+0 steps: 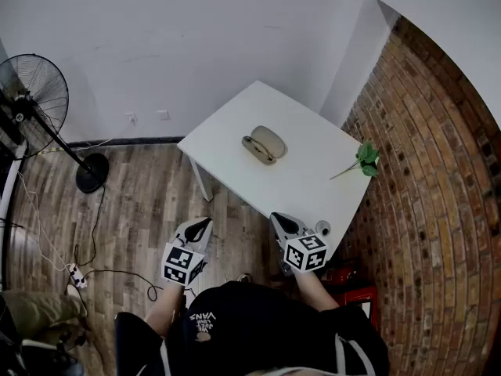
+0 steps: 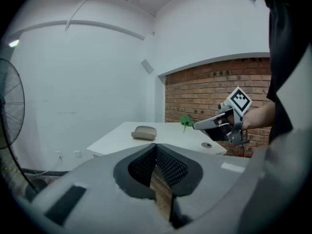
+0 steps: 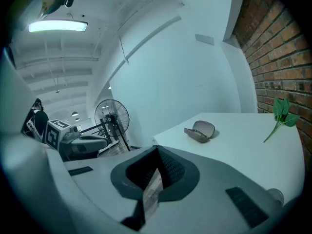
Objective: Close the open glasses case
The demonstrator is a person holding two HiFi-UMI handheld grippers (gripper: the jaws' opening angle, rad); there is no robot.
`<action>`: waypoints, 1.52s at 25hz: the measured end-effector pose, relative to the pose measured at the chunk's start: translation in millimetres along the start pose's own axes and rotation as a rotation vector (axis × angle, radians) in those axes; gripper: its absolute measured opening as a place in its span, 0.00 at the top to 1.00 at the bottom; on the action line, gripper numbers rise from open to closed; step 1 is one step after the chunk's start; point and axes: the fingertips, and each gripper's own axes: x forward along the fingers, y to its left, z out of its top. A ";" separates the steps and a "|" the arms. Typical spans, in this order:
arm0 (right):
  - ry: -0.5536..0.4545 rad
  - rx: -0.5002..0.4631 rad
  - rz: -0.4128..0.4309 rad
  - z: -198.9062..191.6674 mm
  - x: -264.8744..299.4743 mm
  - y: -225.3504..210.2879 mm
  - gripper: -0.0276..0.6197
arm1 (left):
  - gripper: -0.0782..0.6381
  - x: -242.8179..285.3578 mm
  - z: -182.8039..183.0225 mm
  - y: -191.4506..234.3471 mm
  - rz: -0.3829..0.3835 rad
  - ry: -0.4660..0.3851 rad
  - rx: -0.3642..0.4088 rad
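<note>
A beige glasses case (image 1: 264,144) lies open on the white table (image 1: 235,128), its lid raised; it also shows far off as the case (image 2: 144,132) in the left gripper view and as the case (image 3: 201,130) in the right gripper view. My left gripper (image 1: 205,224) hangs over the wooden floor, short of the table's near edge, shut and empty. My right gripper (image 1: 277,219) is at the table's near corner, also shut with nothing in it. Both are well short of the case. The right gripper (image 2: 197,126) appears in the left gripper view.
A green leafy sprig (image 1: 363,160) lies at the table's right side by the brick wall (image 1: 438,178). A small round cap (image 1: 322,228) sits near the table's near corner. A standing fan (image 1: 35,100) and cables are on the floor to the left.
</note>
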 end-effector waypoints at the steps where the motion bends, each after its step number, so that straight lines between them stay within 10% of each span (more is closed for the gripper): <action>1: 0.004 -0.002 0.002 -1.0 0.2 -0.2 0.96 | 0.89 0.2 -0.8 -0.2 0.003 -0.003 -0.007; 8: -0.036 0.054 0.035 2.5 12.3 -4.4 0.95 | 0.85 7.4 -2.8 7.7 0.010 -0.040 -0.035; 16: -0.016 0.097 -0.035 4.7 42.7 -20.1 0.68 | 0.39 42.6 2.0 25.2 -0.111 -0.042 -0.062; 38: -0.158 0.278 -0.438 58.0 153.1 -60.3 0.69 | 0.33 169.9 54.3 162.5 -0.522 0.029 0.065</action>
